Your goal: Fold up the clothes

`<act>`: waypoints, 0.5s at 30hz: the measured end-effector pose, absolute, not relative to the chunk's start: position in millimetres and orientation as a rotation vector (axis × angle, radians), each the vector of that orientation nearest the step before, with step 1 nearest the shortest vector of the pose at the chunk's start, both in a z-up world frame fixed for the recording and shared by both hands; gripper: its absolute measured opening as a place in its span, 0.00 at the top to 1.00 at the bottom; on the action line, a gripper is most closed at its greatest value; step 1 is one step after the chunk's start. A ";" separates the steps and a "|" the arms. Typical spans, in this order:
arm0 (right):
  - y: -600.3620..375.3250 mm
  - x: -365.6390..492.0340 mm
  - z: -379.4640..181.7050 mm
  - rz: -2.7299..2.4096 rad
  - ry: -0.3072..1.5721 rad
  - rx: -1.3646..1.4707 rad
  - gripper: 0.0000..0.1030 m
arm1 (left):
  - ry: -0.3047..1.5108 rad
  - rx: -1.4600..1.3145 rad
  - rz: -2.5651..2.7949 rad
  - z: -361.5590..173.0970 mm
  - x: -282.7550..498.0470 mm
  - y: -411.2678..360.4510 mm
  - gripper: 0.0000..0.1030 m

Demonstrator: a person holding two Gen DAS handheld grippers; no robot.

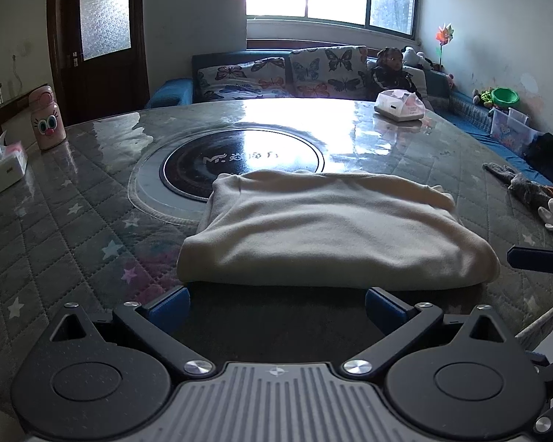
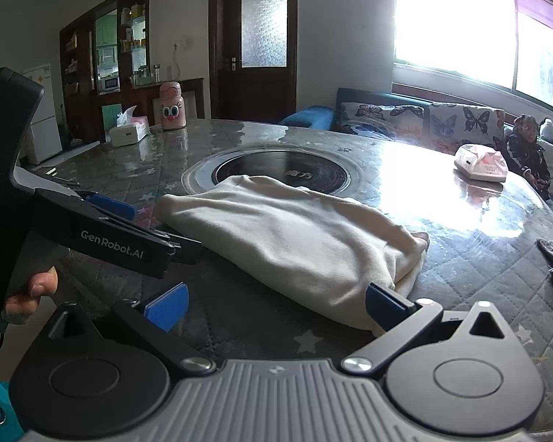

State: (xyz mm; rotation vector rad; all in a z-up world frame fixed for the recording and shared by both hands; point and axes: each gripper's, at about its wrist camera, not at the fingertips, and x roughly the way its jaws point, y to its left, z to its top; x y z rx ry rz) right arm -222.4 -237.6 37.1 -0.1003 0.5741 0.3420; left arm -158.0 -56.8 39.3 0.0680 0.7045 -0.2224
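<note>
Folded garment point(image 1: 331, 228) on table point(image 1: 73, 199)

Black grippers — blue fingers point(image 2: 167, 309), silver screws, "GenRobot.AI" lettering.

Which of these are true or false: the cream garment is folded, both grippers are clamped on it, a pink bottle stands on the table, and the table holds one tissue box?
1. The cream garment lies folded on the table. True.
2. Both grippers are clamped on it. False: the left gripper and right gripper are open, holding nothing.
3. A pink bottle stands on the table. True.
4. Only one tissue box is there. False: a white tissue box and a pink-and-white tissue box.
</note>
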 end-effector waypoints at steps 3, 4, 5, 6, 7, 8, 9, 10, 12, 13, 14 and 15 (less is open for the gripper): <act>-237.3 -223.3 36.5 0.342 0.572 -0.100 0.00 | 0.704 0.075 -0.219 38.2 -159.1 -57.1 0.00; -237.2 -223.6 36.3 0.341 0.572 -0.100 0.00 | 0.704 0.076 -0.219 37.8 -159.5 -57.2 0.00; -237.1 -223.8 36.1 0.341 0.573 -0.100 0.00 | 0.705 0.078 -0.218 37.4 -159.9 -57.2 0.00; -237.1 -224.0 35.9 0.341 0.573 -0.100 0.00 | 0.706 0.079 -0.216 37.2 -160.2 -57.4 0.00; -237.0 -224.3 35.8 0.340 0.573 -0.101 0.00 | 0.705 0.080 -0.216 37.3 -160.5 -57.7 0.00; -236.7 -224.6 35.6 0.340 0.572 -0.101 0.00 | 0.704 0.082 -0.216 37.3 -161.0 -58.2 0.00; -236.7 -224.8 35.6 0.340 0.572 -0.101 0.00 | 0.702 0.083 -0.216 37.4 -161.7 -58.8 0.00; -236.6 -225.5 35.8 0.340 0.570 -0.102 0.00 | 0.701 0.084 -0.216 37.5 -162.4 -59.4 0.00; -236.3 -226.8 36.1 0.339 0.566 -0.103 0.00 | 0.699 0.086 -0.216 37.6 -163.5 -60.4 0.00; -236.1 -227.3 36.2 0.339 0.565 -0.103 0.00 | 0.699 0.086 -0.215 37.5 -164.0 -60.7 0.00; -235.9 -227.7 36.2 0.339 0.565 -0.104 0.00 | 0.698 0.087 -0.214 37.5 -164.4 -61.0 0.00; -235.7 -228.1 36.3 0.339 0.564 -0.105 0.00 | 0.698 0.088 -0.212 37.4 -164.8 -61.1 0.00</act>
